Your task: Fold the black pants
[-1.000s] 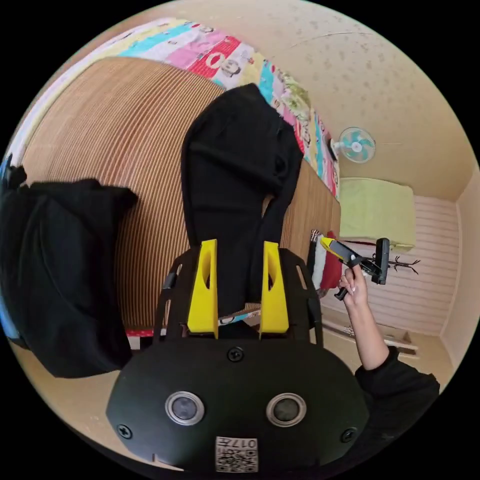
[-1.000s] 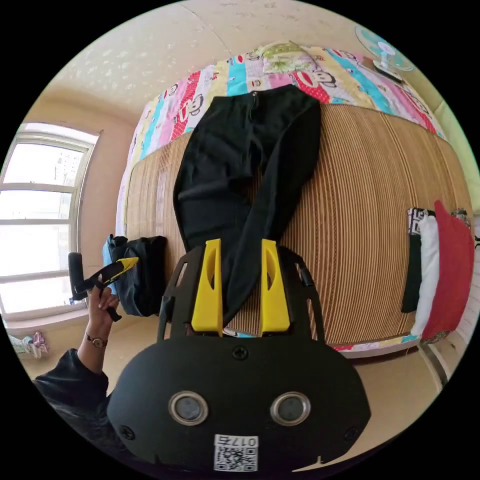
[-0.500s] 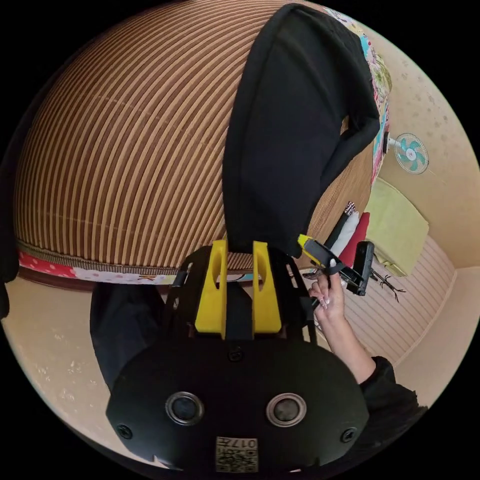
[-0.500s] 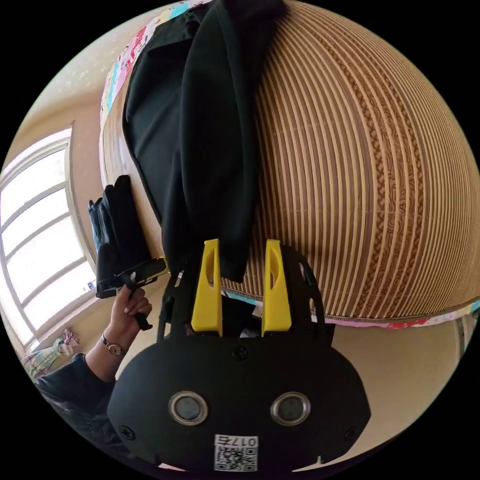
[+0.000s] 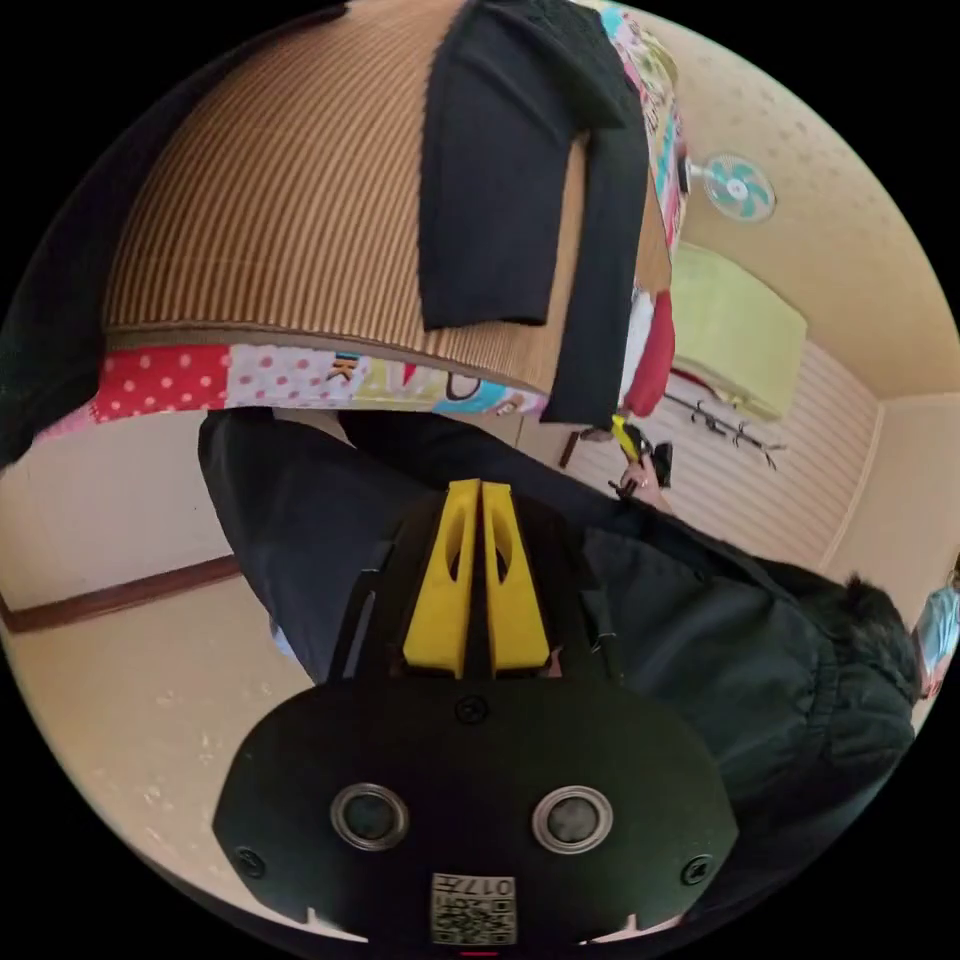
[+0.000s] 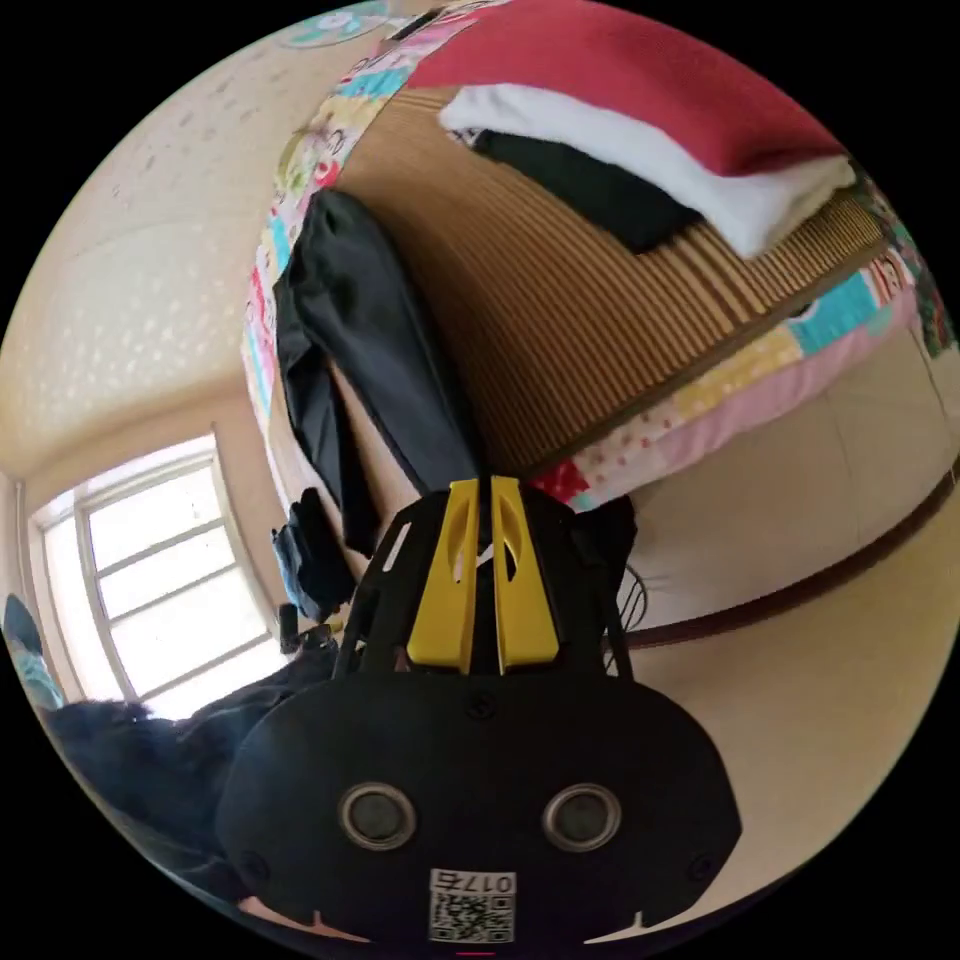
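Black pants (image 5: 500,170) lie on the woven mat (image 5: 280,200) of the bed; top end cut off by the frame edge in your left gripper view. One leg hangs over the bed edge. Your left gripper (image 5: 478,490) sits below that edge, well apart from the pants, jaws nearly together, holding nothing. In your right gripper view the right gripper (image 6: 480,490) has a narrow gap too; its tips sit right at the hanging leg end (image 6: 440,440), contact hard to make out. Folded stack (image 6: 680,130) near the mat's corner.
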Motion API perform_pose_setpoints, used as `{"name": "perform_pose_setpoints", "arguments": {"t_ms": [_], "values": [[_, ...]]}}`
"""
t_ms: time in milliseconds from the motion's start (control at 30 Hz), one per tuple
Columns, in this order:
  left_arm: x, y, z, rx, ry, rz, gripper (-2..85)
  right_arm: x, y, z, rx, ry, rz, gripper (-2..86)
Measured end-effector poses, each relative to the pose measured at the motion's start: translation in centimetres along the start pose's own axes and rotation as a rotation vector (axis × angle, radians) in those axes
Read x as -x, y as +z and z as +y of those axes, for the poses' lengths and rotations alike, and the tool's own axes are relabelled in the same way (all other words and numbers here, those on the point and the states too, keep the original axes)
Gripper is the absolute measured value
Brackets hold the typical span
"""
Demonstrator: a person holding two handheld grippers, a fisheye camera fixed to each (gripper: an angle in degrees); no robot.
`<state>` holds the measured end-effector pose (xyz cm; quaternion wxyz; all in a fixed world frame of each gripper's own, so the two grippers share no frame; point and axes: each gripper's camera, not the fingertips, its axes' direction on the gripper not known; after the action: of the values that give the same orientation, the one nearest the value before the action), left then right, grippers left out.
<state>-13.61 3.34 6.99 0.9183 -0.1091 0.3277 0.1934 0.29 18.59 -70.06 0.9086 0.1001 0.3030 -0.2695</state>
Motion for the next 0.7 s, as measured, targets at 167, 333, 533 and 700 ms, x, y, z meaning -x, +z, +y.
{"name": "perform_pose_setpoints", "arguments": {"t_ms": [167,333,533,700], "values": [[0.2,0.5,-4.7,-0.186,-0.108,-0.048,11.9,1.9,-1.9,-0.5,-0.105,-0.005,0.079,4.0],[-0.3,7.2,-12.5,-0.066,-0.172,-0.096,10.3,13.7,10.7,1.2,0.334,-0.404,0.112,7.5],[-1.3,9.8,-14.5,-0.02,-0.153,-0.255,5.2,25.9,21.3,4.8,0.469,-0.701,0.13,11.0],[-1.2,11.0,-13.7,-0.05,-0.117,-0.236,4.5,30.5,29.9,6.3,0.508,-0.762,0.387,10.1]]}}
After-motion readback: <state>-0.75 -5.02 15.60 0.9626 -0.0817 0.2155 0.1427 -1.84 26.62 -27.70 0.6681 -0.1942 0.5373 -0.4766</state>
